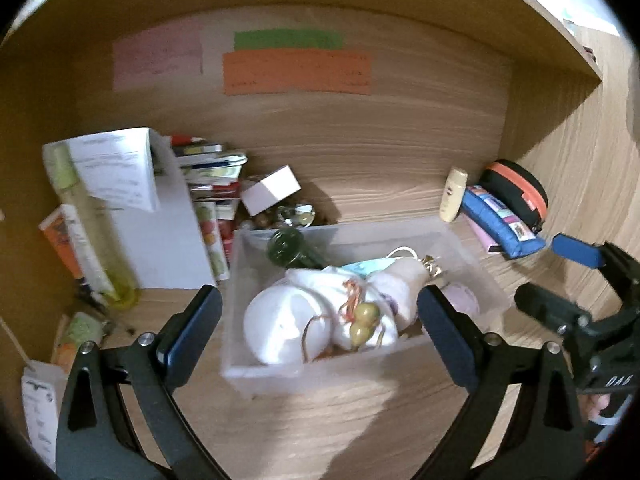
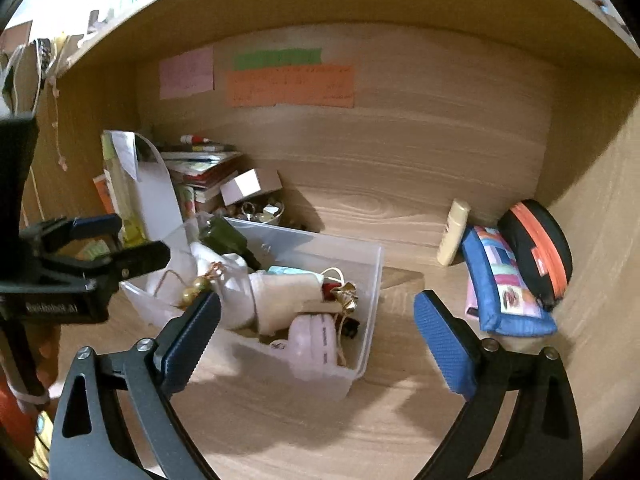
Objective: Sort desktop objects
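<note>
A clear plastic bin stands on the wooden desk, filled with white cloth pouches, a dark green bottle, a pink round case and gold trinkets. My left gripper is open and empty, its fingers either side of the bin's near part. My right gripper is open and empty over the bin's right end; it also shows at the right edge of the left wrist view. The left gripper shows at the left of the right wrist view.
A blue patchwork pouch, a black-and-orange round case and a cream tube lie against the right wall. Books, a white box, a yellow bottle and a trinket bowl crowd the back left.
</note>
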`<state>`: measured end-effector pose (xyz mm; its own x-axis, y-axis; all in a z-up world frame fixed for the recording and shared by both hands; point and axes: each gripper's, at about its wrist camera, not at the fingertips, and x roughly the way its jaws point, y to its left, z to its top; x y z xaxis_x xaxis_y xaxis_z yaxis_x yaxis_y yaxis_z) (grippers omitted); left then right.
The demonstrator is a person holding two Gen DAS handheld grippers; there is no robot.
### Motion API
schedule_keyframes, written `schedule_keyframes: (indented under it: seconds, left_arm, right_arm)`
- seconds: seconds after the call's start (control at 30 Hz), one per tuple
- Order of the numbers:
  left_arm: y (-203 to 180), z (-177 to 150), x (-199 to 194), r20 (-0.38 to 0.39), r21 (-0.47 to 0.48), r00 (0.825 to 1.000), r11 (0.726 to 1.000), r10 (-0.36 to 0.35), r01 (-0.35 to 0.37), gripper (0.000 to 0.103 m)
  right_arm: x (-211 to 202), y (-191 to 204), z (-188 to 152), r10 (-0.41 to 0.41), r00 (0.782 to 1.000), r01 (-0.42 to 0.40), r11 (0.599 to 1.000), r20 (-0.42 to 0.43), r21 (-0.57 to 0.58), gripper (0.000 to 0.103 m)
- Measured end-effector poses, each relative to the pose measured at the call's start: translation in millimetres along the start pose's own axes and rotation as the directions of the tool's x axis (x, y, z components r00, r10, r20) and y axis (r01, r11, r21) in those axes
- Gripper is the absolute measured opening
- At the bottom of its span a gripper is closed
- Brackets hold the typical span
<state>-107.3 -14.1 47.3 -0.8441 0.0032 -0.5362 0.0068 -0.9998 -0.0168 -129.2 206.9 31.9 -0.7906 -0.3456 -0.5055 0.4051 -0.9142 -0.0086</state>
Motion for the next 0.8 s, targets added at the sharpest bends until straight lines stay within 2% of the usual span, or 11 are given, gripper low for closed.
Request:
schedule_keyframes:
  seconds: [0.4,0.5,0.8]
  left_arm:
    - [-7,-33,-26,0.033,-0.029,0.999,0.999,0.025,-0.024,0.102]
    - [-7,-36,-26,0.029,-0.028,0.999,0.999,0.028,-0.028,0.102]
    - [-3,-36,-18,0.015,-0.042,0.999,0.998,0.045,-0.044,0.102]
  right_arm:
    - [-28,12,-25,0.011,1.000,-0.013,0.998,0.024,0.056,0.100]
    - [-30,13,-26,-0.009,1.000,0.008,0.999,0.020,0.050,0.101]
    - [-27,13,-28,0.006,1.000,-0.007,0.999,0.013,0.050,0.101]
